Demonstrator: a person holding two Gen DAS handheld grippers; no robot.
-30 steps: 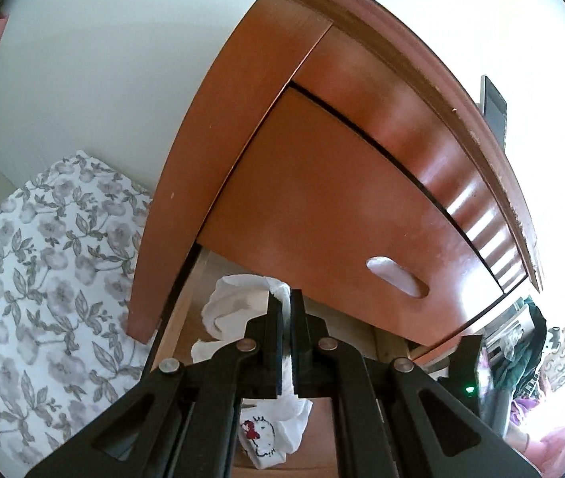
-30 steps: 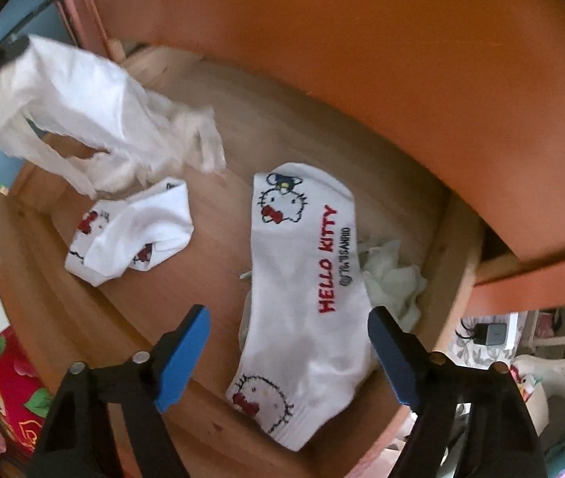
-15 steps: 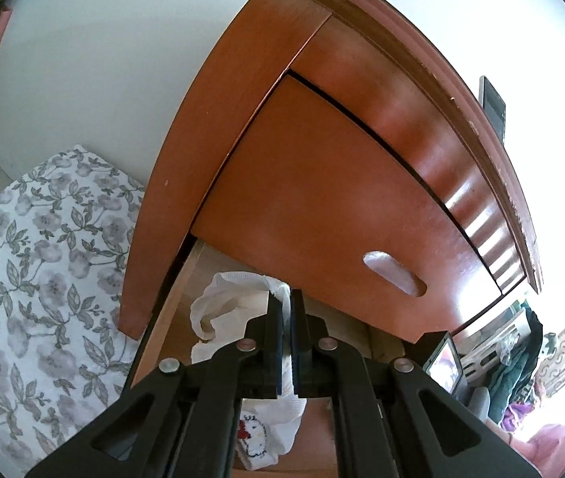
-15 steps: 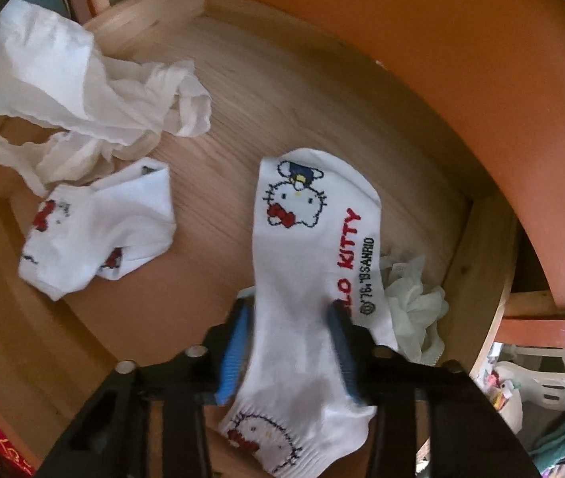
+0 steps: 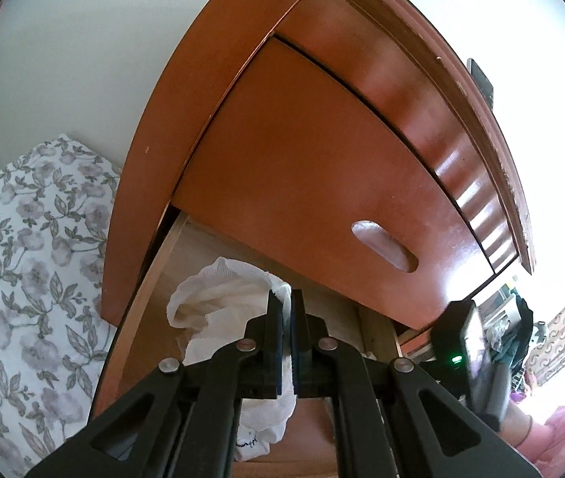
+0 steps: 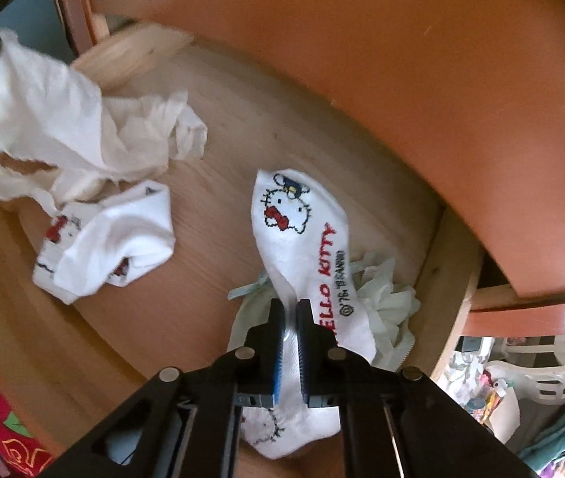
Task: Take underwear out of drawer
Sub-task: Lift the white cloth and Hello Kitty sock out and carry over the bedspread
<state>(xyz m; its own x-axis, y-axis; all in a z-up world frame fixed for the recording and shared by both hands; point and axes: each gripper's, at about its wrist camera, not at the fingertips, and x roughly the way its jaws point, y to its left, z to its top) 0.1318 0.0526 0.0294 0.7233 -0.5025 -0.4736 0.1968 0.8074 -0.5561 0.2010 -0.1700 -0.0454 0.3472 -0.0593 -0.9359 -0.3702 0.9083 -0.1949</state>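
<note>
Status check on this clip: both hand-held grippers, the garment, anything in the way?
Left hand-held gripper shut on white underwear, lifted over open drawer. Right hand-held gripper shut on Hello Kitty sock. Second sock loose; nothing blocking.

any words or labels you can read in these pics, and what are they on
"HELLO KITTY", red letters, H partly hidden: on the long white sock pinched in the right gripper.
Small black line beside it, starting "©": too blurred to read.
Small dark mark on the white garment in the left gripper: unreadable.
</note>
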